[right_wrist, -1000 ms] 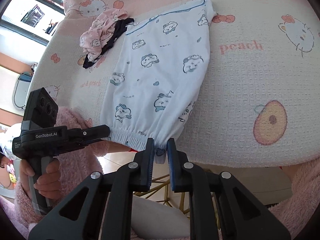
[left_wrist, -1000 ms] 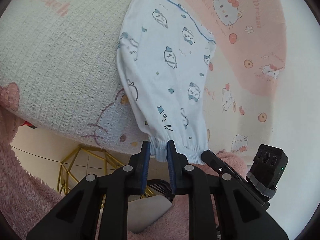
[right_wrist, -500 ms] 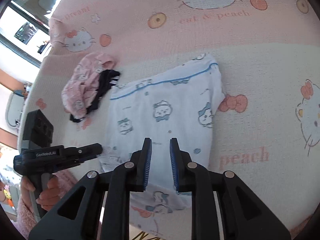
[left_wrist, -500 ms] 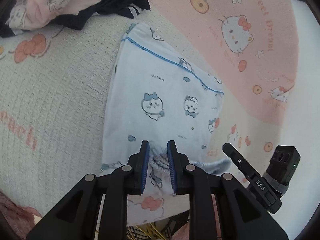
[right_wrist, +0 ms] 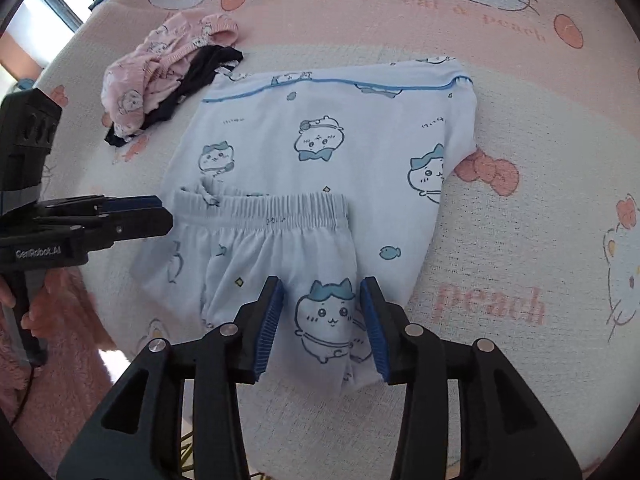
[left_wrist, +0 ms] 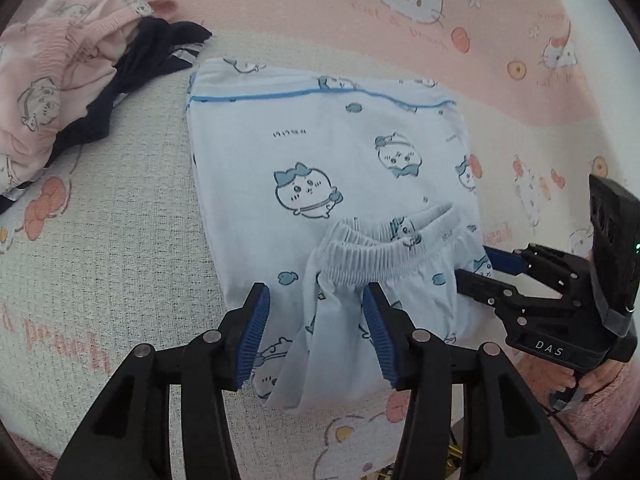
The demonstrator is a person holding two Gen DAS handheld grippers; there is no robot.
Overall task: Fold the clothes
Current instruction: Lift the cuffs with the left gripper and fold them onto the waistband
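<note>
Nearest us, the left gripper (left_wrist: pixel 316 340) and the right gripper (right_wrist: pixel 322 326) both hang with jaws apart, gripping nothing, just above the near edge of the pale blue pyjama trousers (right_wrist: pixel 320 160) on the Hello Kitty bedspread (right_wrist: pixel 520 240). The elastic cuffs (right_wrist: pixel 260 212) lie folded up over the middle of the legs, short of the blue-piped waistband (right_wrist: pixel 340 84) at the far side. We judge one fold laid, loose and rumpled at its left end; smoothing or another fold may remain. Far left, a pink garment (right_wrist: pixel 160 68) and a dark garment (right_wrist: pixel 192 80) lie bunched and unfolded.
</note>
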